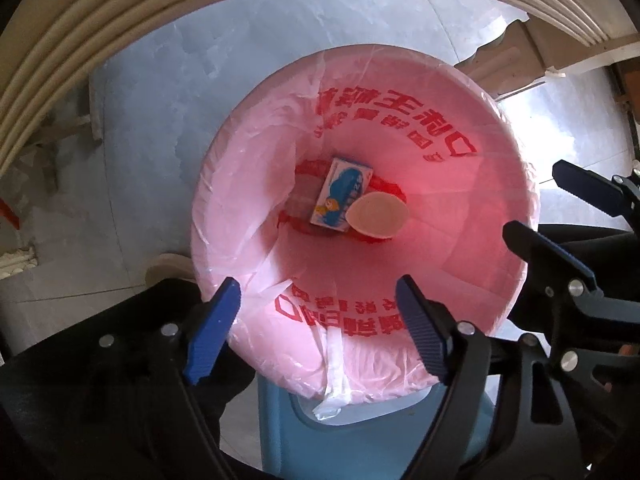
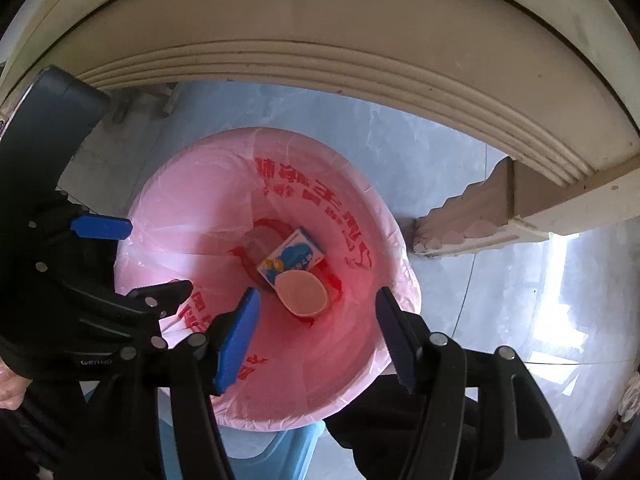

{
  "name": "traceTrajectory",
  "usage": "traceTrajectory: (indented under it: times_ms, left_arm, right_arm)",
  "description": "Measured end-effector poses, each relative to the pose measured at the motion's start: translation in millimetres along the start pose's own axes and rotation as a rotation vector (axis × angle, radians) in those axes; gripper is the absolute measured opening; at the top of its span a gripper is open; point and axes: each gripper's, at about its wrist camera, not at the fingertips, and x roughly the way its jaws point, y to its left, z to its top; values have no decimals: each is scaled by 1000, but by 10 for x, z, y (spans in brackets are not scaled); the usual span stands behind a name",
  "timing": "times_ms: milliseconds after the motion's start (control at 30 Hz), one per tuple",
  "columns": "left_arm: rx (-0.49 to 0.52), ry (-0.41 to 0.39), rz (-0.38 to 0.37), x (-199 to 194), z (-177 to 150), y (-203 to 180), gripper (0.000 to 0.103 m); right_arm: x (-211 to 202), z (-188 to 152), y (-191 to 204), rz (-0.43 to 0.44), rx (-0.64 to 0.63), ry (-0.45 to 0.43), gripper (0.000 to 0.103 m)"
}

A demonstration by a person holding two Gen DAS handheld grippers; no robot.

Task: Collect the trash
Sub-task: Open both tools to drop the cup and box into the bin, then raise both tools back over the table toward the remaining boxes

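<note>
A round bin lined with a pink plastic bag [image 1: 460, 128] [image 2: 192, 184] printed in red stands on the floor below both grippers. At its bottom lie a small blue-and-white carton [image 1: 340, 196] [image 2: 294, 258] and a beige paper cup [image 1: 378, 216] [image 2: 302, 294], touching each other. My left gripper [image 1: 316, 316] hangs over the bin's near rim, open, nothing between its blue fingers. My right gripper [image 2: 316, 332] is above the bin, open and empty; it also shows in the left wrist view as the right gripper [image 1: 536, 204] at the right edge. In the right wrist view the left gripper [image 2: 136, 256] is on the left.
A cream table edge with ribbed moulding [image 2: 360, 60] [image 1: 80, 20] arches over the far side, with a carved leg bracket [image 2: 472, 212] to the right. Grey tiled floor [image 1: 168, 120] surrounds the bin. A light blue base [image 1: 320, 432] sits under the bin's near side.
</note>
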Motion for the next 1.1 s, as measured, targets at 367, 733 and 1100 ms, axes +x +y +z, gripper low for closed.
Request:
traceTrajectory:
  times_ms: [367, 733, 1100]
  left_arm:
    - [38, -85, 42, -271, -103, -88, 78]
    - [173, -269, 48, -1567, -514, 9, 85]
    - [243, -474, 126, -3155, -758, 156, 90]
  right_arm:
    - [-271, -44, 36, 6, -5, -57, 59]
    - [-1565, -95, 210, 84, -103, -274, 88]
    - [-3180, 245, 321, 155, -229, -510, 96]
